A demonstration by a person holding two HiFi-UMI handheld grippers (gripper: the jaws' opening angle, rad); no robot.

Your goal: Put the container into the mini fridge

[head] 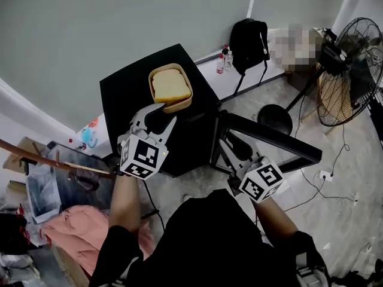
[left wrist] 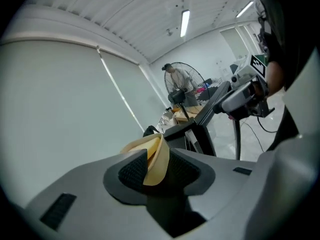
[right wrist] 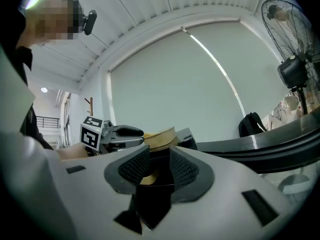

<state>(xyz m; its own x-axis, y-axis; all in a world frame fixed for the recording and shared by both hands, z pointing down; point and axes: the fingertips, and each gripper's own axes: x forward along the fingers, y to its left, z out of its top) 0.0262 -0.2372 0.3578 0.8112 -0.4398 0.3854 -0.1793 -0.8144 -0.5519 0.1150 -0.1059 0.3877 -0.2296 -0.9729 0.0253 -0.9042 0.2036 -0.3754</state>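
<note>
A tan open container (head: 170,86) with a pale yellow block in it sits on top of the black mini fridge (head: 128,94). My left gripper (head: 161,111) reaches in from below and left. Its jaws straddle the container's near wall (left wrist: 155,156) but do not clamp it. The fridge door (head: 281,141) stands swung open to the right. My right gripper (head: 230,142) is level, inside the angle between door and fridge front. Its jaws (right wrist: 156,169) are apart, and only the dark fridge shows in the gap. Beyond them are the container (right wrist: 161,135) and the door (right wrist: 260,141).
A standing fan (head: 350,70) and a round black stool (head: 275,118) are right of the fridge. A black backpack (head: 248,40) and small bottles (head: 224,60) sit by the wall. Pink cloth (head: 78,226) and boxes lie at the left. A person (left wrist: 176,78) stands by the fan.
</note>
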